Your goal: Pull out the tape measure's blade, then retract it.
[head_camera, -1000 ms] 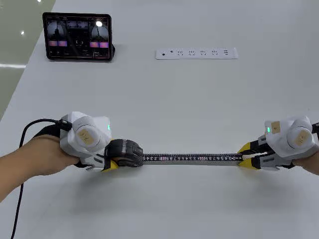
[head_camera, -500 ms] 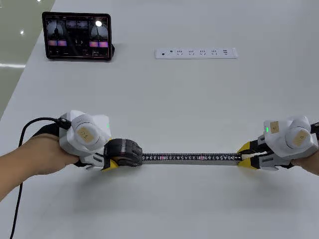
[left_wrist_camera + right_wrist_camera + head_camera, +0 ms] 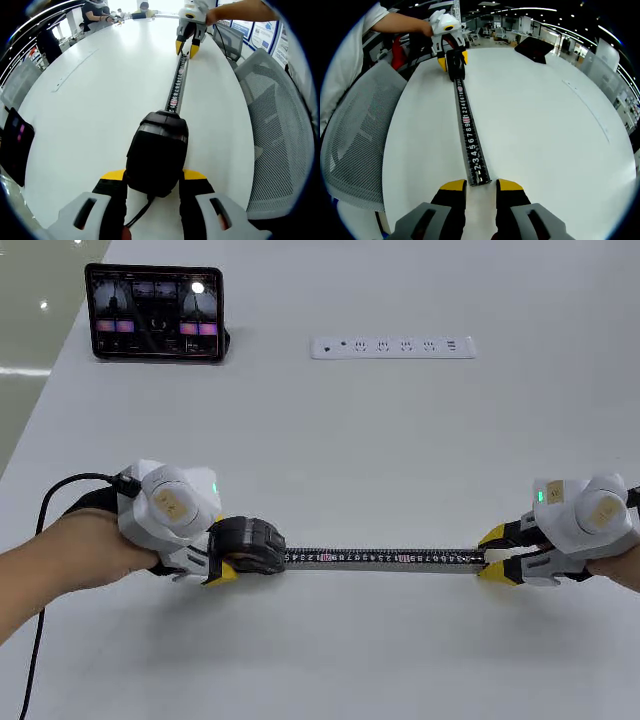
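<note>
A black tape measure case point(image 3: 248, 545) rests on the white table point(image 3: 330, 460), and my left gripper point(image 3: 228, 556) is shut on its sides. The left gripper view has the case point(image 3: 157, 150) held between both yellow-tipped fingers point(image 3: 114, 176). The blade point(image 3: 385, 558) lies stretched flat to the right, its numbers facing up. My right gripper point(image 3: 490, 556) stands at the blade's end with its jaws slightly apart. In the right gripper view, the blade tip point(image 3: 480, 181) sits just ahead of the gap of that gripper point(image 3: 481, 186). The fingers point(image 3: 454, 187) flank the tip without pinching it.
A tablet point(image 3: 157, 313) stands at the far left of the table and a white power strip point(image 3: 393, 346) lies at the back centre. A black cable point(image 3: 50, 502) trails from the left gripper. A mesh chair point(image 3: 272, 125) stands off the table's near edge.
The right gripper's jaws have spread a little around the blade's end. The case, the blade and the left gripper stay where they were.
</note>
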`<act>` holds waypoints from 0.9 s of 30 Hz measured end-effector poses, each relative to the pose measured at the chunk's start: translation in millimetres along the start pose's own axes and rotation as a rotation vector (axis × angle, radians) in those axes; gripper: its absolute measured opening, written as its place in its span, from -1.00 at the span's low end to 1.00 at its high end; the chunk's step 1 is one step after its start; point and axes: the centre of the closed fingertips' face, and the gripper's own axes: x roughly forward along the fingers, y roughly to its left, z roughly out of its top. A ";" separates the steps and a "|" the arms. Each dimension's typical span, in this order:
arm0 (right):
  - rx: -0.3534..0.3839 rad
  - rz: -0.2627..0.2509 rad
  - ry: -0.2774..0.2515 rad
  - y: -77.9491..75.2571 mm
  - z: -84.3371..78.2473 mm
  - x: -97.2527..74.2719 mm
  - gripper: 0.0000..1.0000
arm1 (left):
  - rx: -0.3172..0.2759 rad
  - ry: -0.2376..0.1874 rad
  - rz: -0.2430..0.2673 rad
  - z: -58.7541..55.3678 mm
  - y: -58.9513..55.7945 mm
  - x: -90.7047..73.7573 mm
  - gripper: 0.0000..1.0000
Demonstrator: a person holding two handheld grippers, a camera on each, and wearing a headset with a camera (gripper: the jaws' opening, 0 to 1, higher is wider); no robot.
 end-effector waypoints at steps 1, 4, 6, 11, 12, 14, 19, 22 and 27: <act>0.003 -0.003 0.002 -0.2 -0.1 0.0 -0.57 | -0.004 -0.003 0.001 0.1 0.2 -0.2 -0.23; 0.005 -0.002 0.004 1.1 0.6 0.3 -0.54 | -0.022 -0.010 0.004 0.4 1.0 -0.5 -0.16; 0.005 0.001 0.004 2.4 0.6 0.5 -0.55 | -0.024 -0.010 -0.004 0.6 -0.4 -0.4 -0.15; 0.016 -0.005 -0.003 2.8 2.2 0.0 -0.53 | -0.027 -0.017 -0.003 2.0 -0.6 -1.7 -0.14; 0.022 -0.008 -0.009 2.8 3.4 -0.4 -0.51 | -0.036 -0.029 -0.008 3.7 -1.6 -2.5 -0.12; 0.039 -0.017 -0.027 3.1 7.4 -2.3 -0.48 | -0.047 -0.038 -0.005 3.5 -1.2 -3.9 -0.09; 0.071 -0.034 -0.076 5.5 15.9 -5.0 -0.44 | -0.090 -0.077 0.009 6.1 0.9 -9.8 -0.05; 0.081 -0.042 -0.089 7.2 17.9 -6.5 -0.43 | -0.096 -0.082 0.017 6.2 -1.0 -14.5 -0.04; 0.086 -0.074 -0.109 9.1 21.8 -13.0 -0.43 | -0.124 -0.113 0.045 9.3 -3.6 -27.4 -0.02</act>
